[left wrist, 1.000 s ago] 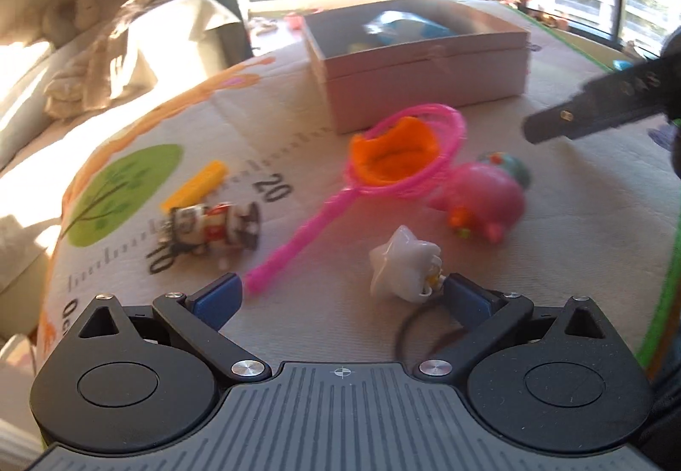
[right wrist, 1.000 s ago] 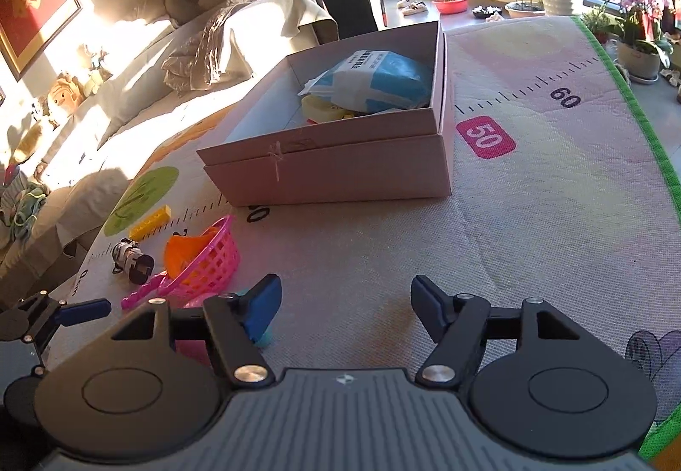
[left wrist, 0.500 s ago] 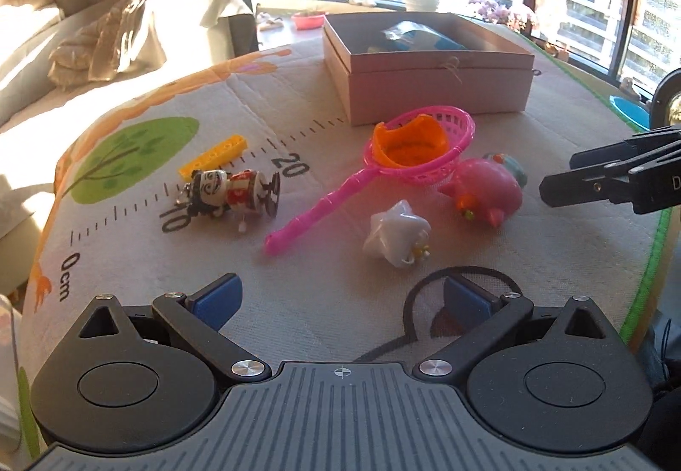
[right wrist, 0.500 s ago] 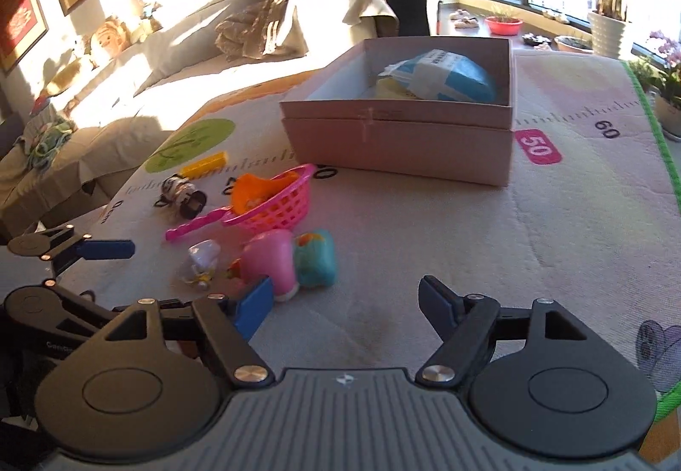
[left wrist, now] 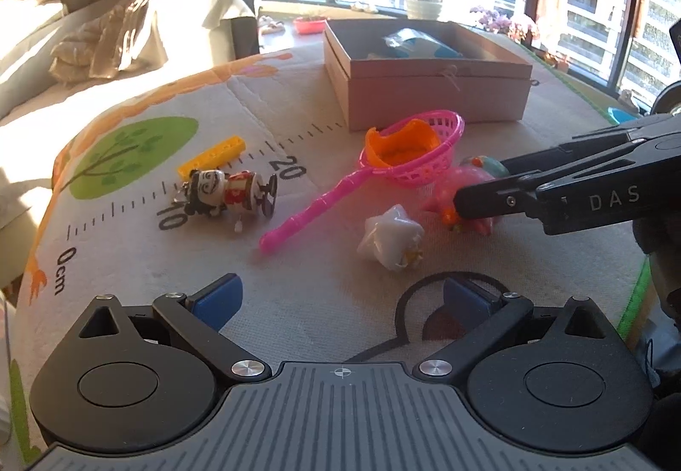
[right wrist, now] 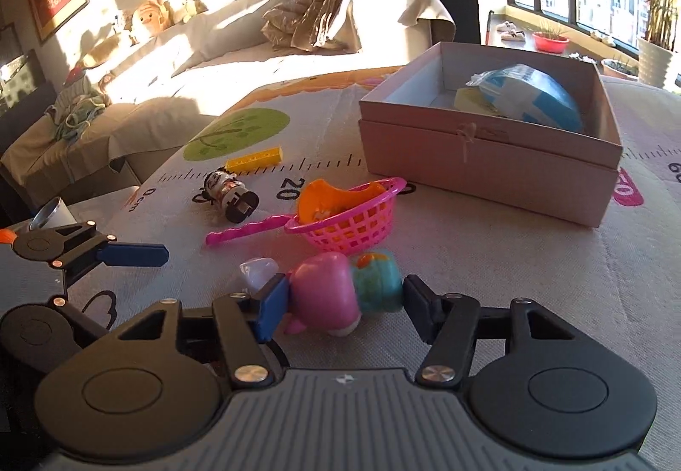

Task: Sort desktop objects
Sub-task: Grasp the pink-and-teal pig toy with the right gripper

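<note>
A pink and teal toy (right wrist: pixel 340 294) lies on the mat between the open fingers of my right gripper (right wrist: pixel 342 307), which reaches it from the side; it also shows in the left wrist view (left wrist: pixel 462 183). A white toy (left wrist: pixel 391 243) lies just left of it. A pink net scoop (left wrist: pixel 408 156) holds an orange piece (right wrist: pixel 323 200). A wind-up figure (left wrist: pixel 225 194) and a yellow brick (left wrist: pixel 213 158) lie further left. My left gripper (left wrist: pixel 340 298) is open and empty, low over the mat's near edge.
An open pink cardboard box (right wrist: pixel 489 156) with a blue-white packet (right wrist: pixel 527 94) stands behind the toys. The mat (left wrist: pixel 298 122) carries a ruler print. A sofa with blankets (right wrist: pixel 298 28) and windows are behind.
My right gripper has come down and forward so its open fingers now flank the pink and teal toy. My left gripper has drawn back from the white toy.
</note>
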Motion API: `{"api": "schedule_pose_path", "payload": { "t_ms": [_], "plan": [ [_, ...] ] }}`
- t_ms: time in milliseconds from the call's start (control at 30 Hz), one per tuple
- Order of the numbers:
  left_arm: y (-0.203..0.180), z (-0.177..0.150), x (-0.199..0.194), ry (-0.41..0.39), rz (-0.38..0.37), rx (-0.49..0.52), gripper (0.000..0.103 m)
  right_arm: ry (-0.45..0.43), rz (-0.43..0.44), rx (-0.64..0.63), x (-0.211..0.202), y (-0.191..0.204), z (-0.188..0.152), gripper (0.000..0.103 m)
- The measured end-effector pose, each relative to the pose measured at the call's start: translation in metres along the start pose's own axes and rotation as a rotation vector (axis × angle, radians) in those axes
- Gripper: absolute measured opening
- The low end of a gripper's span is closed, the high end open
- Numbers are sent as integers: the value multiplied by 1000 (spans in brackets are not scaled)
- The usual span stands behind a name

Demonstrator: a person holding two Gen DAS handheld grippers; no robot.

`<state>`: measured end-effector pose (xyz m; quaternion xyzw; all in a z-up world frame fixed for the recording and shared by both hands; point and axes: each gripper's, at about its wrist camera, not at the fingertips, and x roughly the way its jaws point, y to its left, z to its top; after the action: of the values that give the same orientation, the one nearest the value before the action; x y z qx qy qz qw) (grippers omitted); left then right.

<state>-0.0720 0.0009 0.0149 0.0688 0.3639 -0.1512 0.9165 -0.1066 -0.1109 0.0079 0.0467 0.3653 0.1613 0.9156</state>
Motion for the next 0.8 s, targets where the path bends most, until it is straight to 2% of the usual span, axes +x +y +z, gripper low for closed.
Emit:
{"api": "schedule_pose_path", "payload": {
  "t_ms": [67,100,133,200,367,467,567,633,667,733,800],
  "plan": [
    [0,0,-5,-46,-19,-18,102,-11,-27,6,-8,-6,-2,59],
    [-2,1,-6,-60,-30,-16,98,-16,-41,9,-12,-10,-3,59],
    [-5,2,-5,-65,-36,-9,88,-18,-51,12,-16,-13,-5,59],
    [-11,5,-1,-60,-33,7,82,-14,-71,13,-23,-18,-9,59],
    [-23,16,20,-34,-7,25,80,1,-93,-13,-31,-22,-22,59],
    [-31,20,30,-13,11,50,71,-11,-95,-37,-33,-21,-28,60],
    [-36,21,32,-11,17,71,64,-10,-86,-51,-30,-20,-30,68],
    [-38,20,30,-12,10,83,56,3,-79,-47,-25,-21,-30,68],
    [-39,18,29,-14,10,88,54,10,-77,-45,-23,-21,-29,68],
    [-40,17,26,-15,6,95,42,15,-73,-44,-21,-19,-28,64],
    [-40,15,22,-13,-1,94,42,7,-87,-62,-22,-15,-27,58]
  ]
}}
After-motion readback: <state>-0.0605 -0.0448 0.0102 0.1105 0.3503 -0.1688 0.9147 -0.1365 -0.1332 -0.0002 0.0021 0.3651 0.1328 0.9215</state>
